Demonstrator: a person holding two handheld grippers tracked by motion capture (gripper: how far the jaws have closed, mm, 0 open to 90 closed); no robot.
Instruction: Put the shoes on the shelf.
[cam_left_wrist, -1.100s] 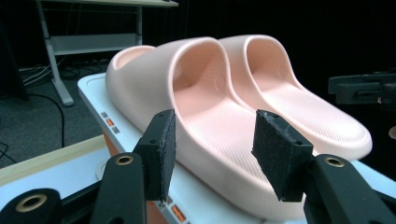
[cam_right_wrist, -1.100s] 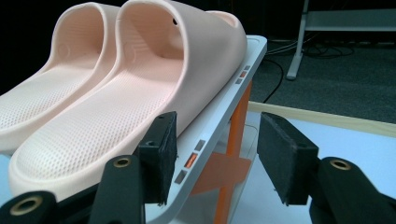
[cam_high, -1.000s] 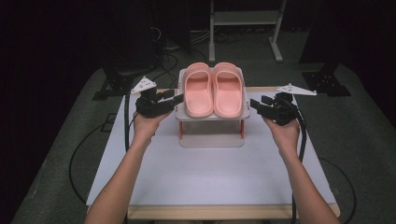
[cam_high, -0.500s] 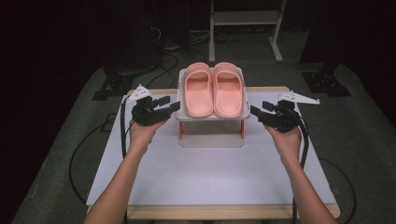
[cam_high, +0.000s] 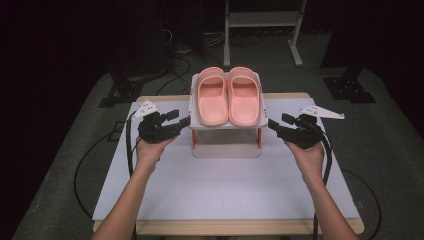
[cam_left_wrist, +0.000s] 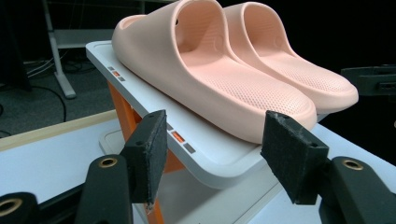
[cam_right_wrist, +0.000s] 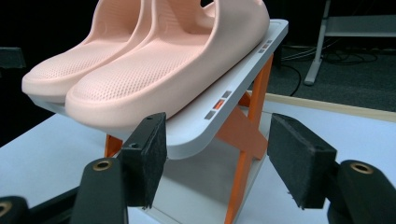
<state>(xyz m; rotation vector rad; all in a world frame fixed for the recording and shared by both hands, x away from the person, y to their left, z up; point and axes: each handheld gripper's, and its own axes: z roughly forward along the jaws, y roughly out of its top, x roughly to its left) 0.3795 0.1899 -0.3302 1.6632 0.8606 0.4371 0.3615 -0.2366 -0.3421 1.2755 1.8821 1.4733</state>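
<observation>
- White tabletop (cam_high: 225, 190) is carrying a small rack (cam_high: 225, 148), and its grey tray (cam_high: 194, 100) is holding the pink slippers (cam_high: 229, 95) side by side.
- Left gripper (cam_high: 181, 122) and right gripper (cam_high: 272, 124) are flanking that tray, jaws spread and just been opening, nothing between them.
- Judging the step as releasing: both should be backing straight outward, level, so the pads (cam_left_wrist: 150, 154) are clearing the rim without nudging it.

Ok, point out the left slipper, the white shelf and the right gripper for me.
Left slipper (cam_high: 212, 100), high view, on its footbed.
White shelf (cam_high: 225, 126), high view, on its near rim.
Right gripper (cam_high: 273, 124), high view, between its open fingertips.
</observation>
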